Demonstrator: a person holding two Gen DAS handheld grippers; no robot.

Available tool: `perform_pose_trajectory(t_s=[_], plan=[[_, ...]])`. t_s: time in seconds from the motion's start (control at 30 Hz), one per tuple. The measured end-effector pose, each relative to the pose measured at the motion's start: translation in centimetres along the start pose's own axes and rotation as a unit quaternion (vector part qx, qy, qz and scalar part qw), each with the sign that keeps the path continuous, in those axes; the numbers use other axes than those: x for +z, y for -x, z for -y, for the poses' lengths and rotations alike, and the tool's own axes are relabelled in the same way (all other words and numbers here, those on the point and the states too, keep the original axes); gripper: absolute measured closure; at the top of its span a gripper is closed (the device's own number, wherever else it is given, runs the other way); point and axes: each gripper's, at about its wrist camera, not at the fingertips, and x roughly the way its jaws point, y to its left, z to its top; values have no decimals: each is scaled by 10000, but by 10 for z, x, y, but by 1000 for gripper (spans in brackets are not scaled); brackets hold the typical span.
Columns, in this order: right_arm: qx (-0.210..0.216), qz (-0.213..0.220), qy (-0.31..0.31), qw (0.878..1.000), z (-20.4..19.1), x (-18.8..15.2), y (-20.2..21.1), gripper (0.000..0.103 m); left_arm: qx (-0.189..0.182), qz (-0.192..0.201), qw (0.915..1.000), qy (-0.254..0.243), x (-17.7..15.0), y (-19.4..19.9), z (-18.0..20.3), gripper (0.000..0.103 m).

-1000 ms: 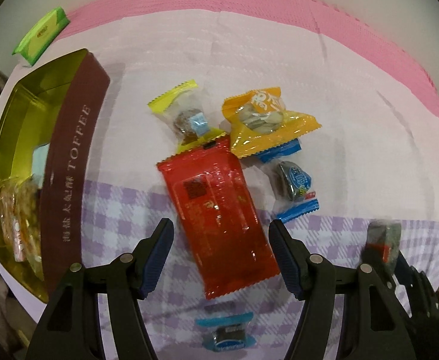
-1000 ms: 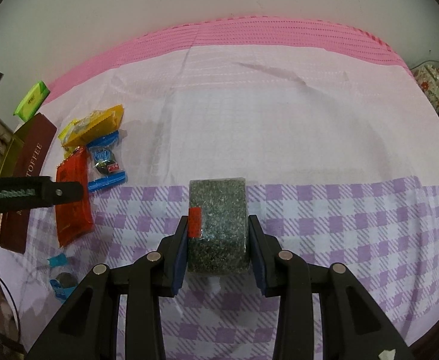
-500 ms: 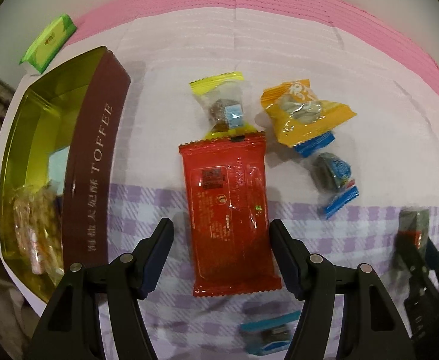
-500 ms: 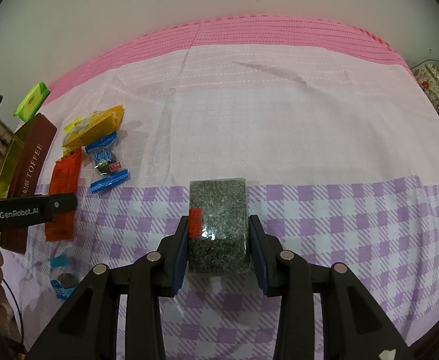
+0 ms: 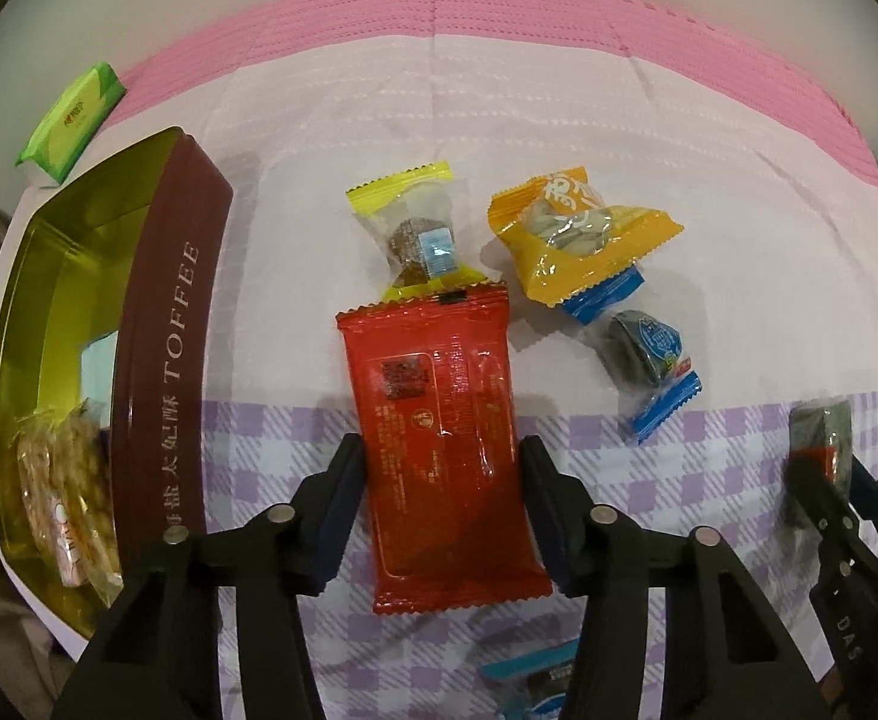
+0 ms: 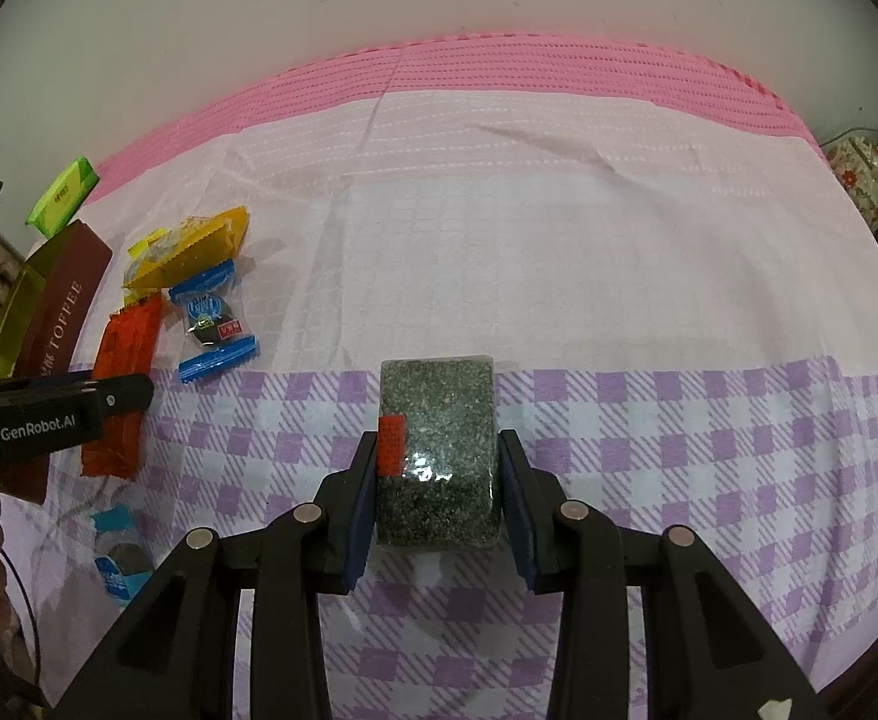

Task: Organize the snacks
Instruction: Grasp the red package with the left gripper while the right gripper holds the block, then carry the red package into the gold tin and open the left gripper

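A red snack packet (image 5: 442, 432) lies flat on the cloth between the fingers of my left gripper (image 5: 442, 510); the jaws straddle it, closed to about its width. It also shows in the right wrist view (image 6: 124, 384). My right gripper (image 6: 436, 480) is shut on a dark speckled snack block (image 6: 436, 450) with a red label, resting on the cloth. An open brown and gold toffee tin (image 5: 157, 324) with several snacks inside stands to the left.
A yellow-ended candy (image 5: 418, 240), an orange packet (image 5: 577, 240), a blue-ended candy (image 5: 643, 354) and another blue candy (image 5: 535, 684) lie around the red packet. A green packet (image 5: 70, 114) lies beyond the tin. Cluttered items (image 6: 865, 186) sit at the far right.
My left gripper has moved forward over the red packet and its fingers have closed in to the packet's sides. The right gripper has stayed put, holding the block.
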Motion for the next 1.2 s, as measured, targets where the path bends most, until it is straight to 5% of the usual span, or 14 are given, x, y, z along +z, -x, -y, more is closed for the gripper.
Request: perform_pose_trajectory(t_s=[0.7,1.2], plan=[[-50,22,51,10000,-3,-1,-1,67,-94,-69,9999,-25,-28,15,-30,58],[-130,52,129,9998,-4,-3,-2,66,-374,126,9992,59,-37,66,-62,58]])
